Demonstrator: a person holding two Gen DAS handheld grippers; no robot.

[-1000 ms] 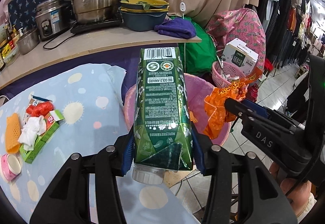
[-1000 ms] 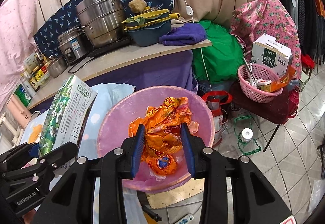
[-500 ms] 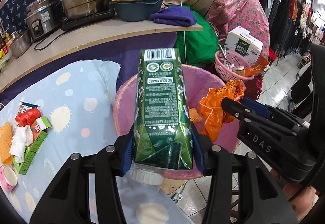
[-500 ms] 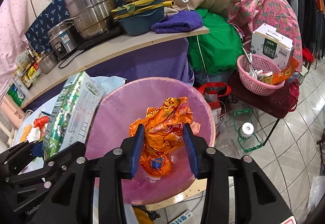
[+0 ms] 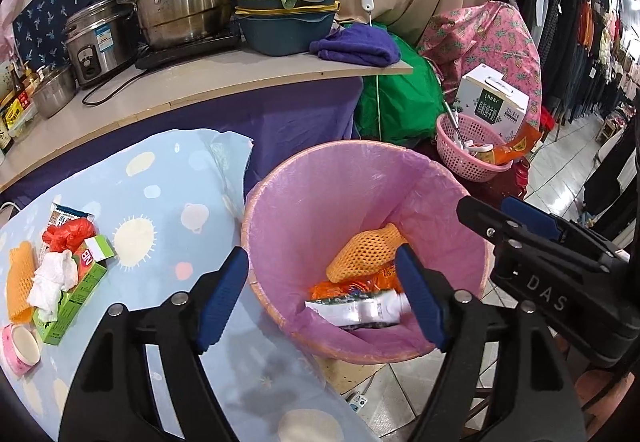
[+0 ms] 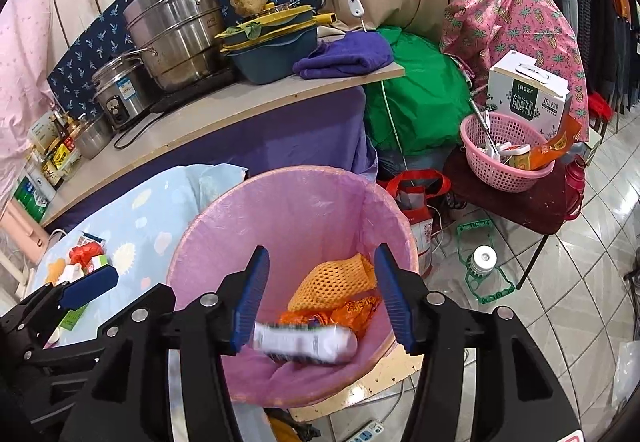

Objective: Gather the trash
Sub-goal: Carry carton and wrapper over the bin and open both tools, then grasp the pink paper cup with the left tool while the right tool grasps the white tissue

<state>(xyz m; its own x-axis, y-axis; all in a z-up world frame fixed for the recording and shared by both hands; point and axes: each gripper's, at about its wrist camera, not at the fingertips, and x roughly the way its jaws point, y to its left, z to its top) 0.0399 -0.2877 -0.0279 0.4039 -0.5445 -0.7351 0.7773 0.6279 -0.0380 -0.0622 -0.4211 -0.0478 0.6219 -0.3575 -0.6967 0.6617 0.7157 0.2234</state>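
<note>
With both our grippers angled down over the bin [image 5: 460,201], its crinkly pink liner holds a carton [image 5: 352,312], blurred, on a shiny orange wrapper [image 6: 352,316] beside a foam net [image 5: 364,254]. Our left gripper [image 5: 320,298] and right gripper [image 6: 320,300] are opening, nothing between the pads. More trash [image 5: 60,274] sits on the dotted tablecloth [image 5: 168,193].

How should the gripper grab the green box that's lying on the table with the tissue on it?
Grip the green box across its two long narrow sides, near the bare end closest to the camera, coming down from above. It lies flat, and the white tissue covers its far end, so the near end is probably easiest.
</note>
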